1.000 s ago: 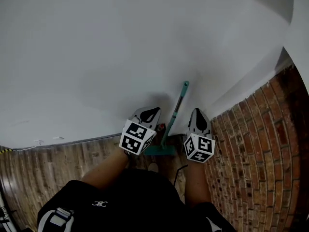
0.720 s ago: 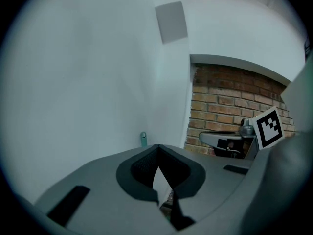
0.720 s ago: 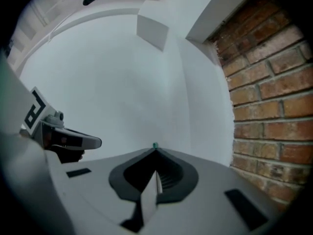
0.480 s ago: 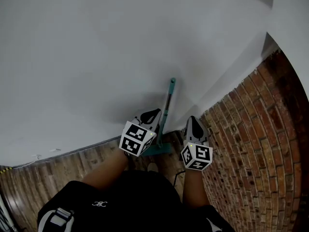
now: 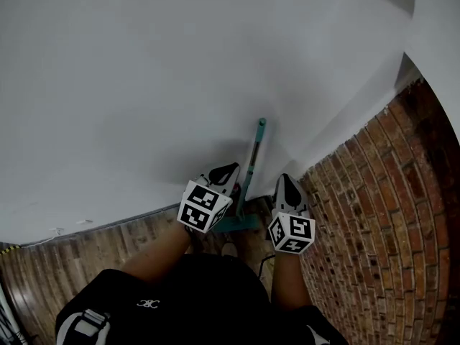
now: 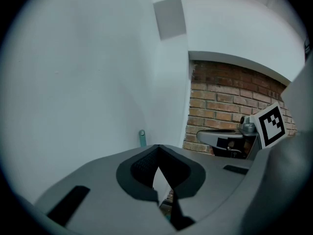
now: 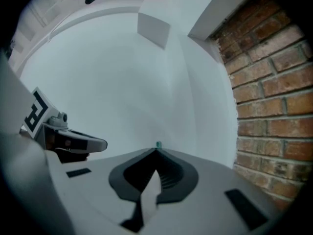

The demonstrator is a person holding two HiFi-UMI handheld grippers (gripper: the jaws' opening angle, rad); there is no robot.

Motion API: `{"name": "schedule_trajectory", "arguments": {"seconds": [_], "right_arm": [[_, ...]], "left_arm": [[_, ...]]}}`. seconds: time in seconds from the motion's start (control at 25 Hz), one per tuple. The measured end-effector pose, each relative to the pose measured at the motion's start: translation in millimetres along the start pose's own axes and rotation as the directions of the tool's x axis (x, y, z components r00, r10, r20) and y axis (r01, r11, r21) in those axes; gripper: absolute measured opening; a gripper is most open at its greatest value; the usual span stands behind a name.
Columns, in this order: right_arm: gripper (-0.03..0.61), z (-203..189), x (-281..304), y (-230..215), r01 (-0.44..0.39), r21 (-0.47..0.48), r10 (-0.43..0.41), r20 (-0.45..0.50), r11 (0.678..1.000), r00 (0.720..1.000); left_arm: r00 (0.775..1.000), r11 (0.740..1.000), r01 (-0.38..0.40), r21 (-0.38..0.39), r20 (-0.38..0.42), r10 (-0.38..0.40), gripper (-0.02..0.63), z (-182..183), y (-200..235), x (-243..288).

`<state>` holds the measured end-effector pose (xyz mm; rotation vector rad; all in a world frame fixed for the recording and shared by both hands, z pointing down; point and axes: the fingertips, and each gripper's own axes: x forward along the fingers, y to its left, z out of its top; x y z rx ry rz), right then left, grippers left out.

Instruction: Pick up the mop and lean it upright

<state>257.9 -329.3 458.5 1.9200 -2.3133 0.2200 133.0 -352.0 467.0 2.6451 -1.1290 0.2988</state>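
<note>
Indoor room corner — plain white wall [image 5: 144, 85] meets exposed red-brick wall [image 5: 381, 214] — above wood-plank floor [image 5: 72, 257].

**Teal mop on end against the white wall**

The mop [image 5: 251, 165] stands upright just below centre in the head view. Its slim teal handle leans on the white wall [image 5: 144, 85], rounded end toward 1 o'clock. Its flat teal head [image 5: 241, 225] sits on the floor [image 5: 108, 243] at 6 o'clock, partly hidden. The brick wall [image 5: 374, 214] lies at its 3 o'clock. Each gripper view shows only the handle tip [image 6: 142, 138] [image 7: 158, 144].
</note>
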Motion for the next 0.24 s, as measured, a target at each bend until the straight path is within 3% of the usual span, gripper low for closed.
{"name": "schedule_trajectory", "arguments": {"seconds": [0.24], "right_arm": [[0.014,5.9,8.5,9.2,-0.043,-0.033,0.043,0.003,0.999,0.999]], "left_arm": [[1.0,1.0,-0.018,-0.002,0.005,0.018,-0.008,2.1,3.5,1.7]]}}
